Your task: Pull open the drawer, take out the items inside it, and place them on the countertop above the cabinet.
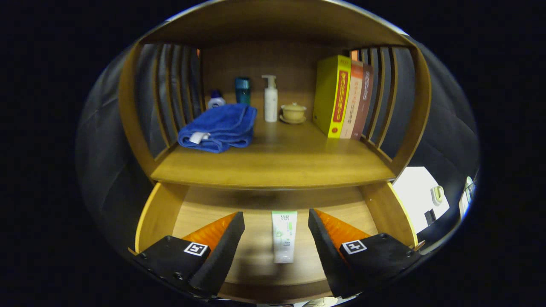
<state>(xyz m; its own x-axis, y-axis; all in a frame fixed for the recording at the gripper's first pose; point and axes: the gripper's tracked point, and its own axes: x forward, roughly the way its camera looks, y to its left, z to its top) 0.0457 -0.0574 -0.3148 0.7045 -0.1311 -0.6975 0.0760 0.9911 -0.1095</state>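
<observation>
As claw point(276, 221) gapes, tube point(284, 236) lies lengthwise btwn fingers.

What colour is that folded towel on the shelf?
Blue towel, seen best in the gripper view.

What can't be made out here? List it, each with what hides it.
- Back of the open drawer: covered by the countertop in the gripper view, so more items there cannot be ruled out.
- Tube, lying between the open hand-held gripper fingers: print too small to tell.
- Small bottle: lower part behind the blue towel.
</observation>
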